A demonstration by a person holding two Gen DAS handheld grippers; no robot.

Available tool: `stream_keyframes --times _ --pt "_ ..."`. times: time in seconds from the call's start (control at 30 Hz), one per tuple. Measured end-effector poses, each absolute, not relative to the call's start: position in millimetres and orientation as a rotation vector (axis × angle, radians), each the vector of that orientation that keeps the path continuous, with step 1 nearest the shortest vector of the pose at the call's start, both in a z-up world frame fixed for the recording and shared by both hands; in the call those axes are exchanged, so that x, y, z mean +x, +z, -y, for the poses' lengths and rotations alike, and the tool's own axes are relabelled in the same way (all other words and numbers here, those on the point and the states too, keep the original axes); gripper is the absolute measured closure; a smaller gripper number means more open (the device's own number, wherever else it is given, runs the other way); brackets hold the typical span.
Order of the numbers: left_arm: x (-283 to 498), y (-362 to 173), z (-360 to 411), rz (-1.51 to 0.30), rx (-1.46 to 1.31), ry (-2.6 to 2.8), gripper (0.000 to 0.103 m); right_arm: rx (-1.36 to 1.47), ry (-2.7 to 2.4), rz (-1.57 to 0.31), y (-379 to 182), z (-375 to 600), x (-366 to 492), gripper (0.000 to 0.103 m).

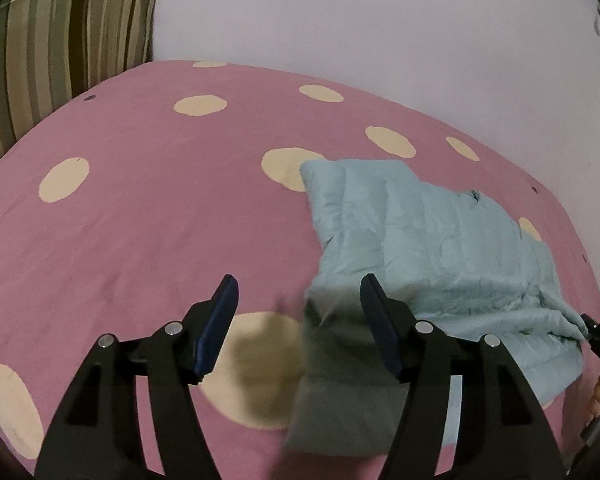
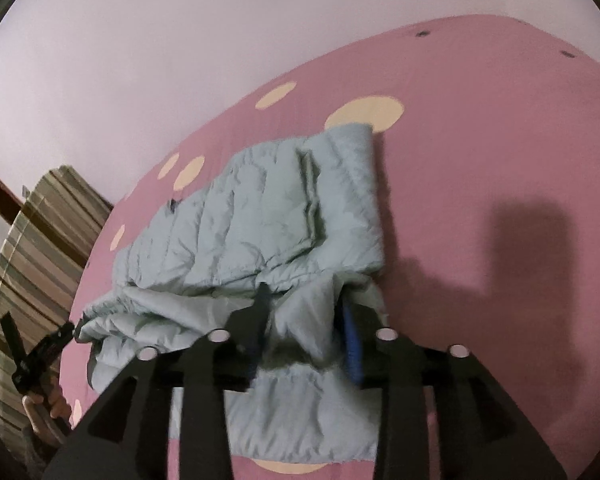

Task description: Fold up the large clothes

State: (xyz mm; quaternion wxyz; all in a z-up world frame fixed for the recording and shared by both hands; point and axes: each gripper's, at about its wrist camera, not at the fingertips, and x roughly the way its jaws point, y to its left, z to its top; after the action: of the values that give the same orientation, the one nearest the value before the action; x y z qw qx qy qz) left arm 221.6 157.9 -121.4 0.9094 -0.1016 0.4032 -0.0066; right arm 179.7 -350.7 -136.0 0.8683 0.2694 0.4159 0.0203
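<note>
**A:** Nearest the lens in the left wrist view are the blue-padded fingers point(image 1: 220, 320) of the left gripper point(image 1: 298, 292), spread wide with nothing between them. One pad hangs over the pink spotted bedcover point(image 1: 140, 220), the other over the near edge of the pale blue padded garment point(image 1: 420, 232).

**B:** And the right gripper point(image 2: 304, 320)?

**A:** It is buried in the garment's near hem. A bunch of fabric sits between its fingers, so I judge it is clamped on the cloth, though the folds cover the pads and blur softens the contact.

**B:** Where does the garment lie?

**A:** On the bed, partly folded, a narrower panel laid over the body, its far end touching a cream spot point(image 2: 366, 114).

**B:** How should the fold go?

**A:** I'd say the left gripper should take the matching corner of the same hem before anything lifts. Then both rise together, carry the edge level toward the far end, and lay it down flush. The filling is puffy and slippery, so take a deep bite.

**B:** What can't you tell?

**A:** Which layers the right gripper has caught, and where the sleeves are. The striped cushion point(image 1: 60, 48) is cut off by the frame edge.
</note>
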Motion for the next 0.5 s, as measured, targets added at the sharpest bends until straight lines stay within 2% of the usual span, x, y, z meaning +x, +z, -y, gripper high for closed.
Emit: stream_keyframes --times 0.07,0.4,0.5 --pt "216.5 -123.5 -162.7 -0.838 -0.209 -0.011 0.040 0.577 0.021 -0.840 -130.7 356.5 172.1 0.051" --pt "203.9 -152.9 -161.3 -0.898 -0.177 -0.074 0.040 0.513 0.022 -0.880 -141.7 355.4 165.3 0.050" --pt "213.6 -155.1 -155.3 -0.901 -0.153 -0.091 0.040 0.465 0.034 -0.883 -145.1 351.7 177.2 0.041"
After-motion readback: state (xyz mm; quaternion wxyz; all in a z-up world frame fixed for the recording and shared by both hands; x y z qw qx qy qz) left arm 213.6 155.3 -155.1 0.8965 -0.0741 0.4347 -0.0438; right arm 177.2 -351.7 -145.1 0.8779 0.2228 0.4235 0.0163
